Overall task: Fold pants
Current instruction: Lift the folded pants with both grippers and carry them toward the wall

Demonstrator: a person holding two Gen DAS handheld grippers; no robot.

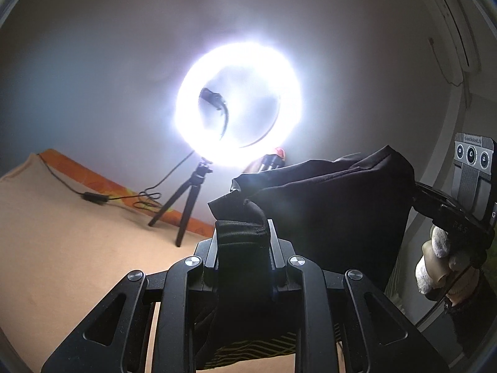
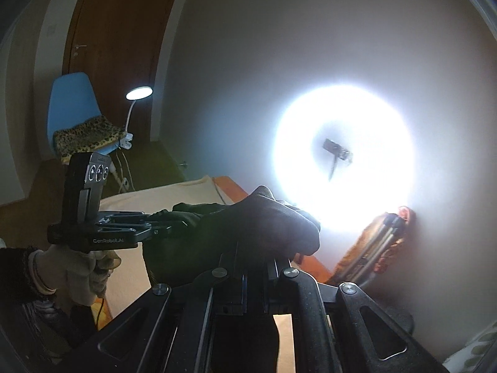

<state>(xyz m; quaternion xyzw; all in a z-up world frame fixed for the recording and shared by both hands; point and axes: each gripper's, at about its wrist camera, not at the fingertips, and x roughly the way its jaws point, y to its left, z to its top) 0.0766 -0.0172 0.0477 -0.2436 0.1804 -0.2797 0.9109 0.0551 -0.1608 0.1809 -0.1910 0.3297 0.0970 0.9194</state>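
The black pants (image 1: 326, 205) hang in the air, stretched between both grippers. In the left wrist view my left gripper (image 1: 242, 233) is shut on a ribbed black band of the pants, and the cloth bunches up between its fingers. The fabric runs right to my right gripper (image 1: 417, 192), held by a gloved hand (image 1: 435, 258). In the right wrist view my right gripper (image 2: 251, 258) is shut on a fold of the pants (image 2: 248, 223). My left gripper (image 2: 161, 222) grips the same edge at the left. A yellow-patterned part of the cloth (image 1: 248, 348) hangs below.
A bright ring light (image 1: 239, 102) on a small tripod (image 1: 186, 202) stands on the beige surface (image 1: 62, 233), its cable (image 1: 93, 197) trailing left. A folded tripod (image 2: 379, 242) leans on the wall. A blue chair (image 2: 71, 99), a desk lamp (image 2: 139, 92) and a door (image 2: 118, 31) stand beyond.
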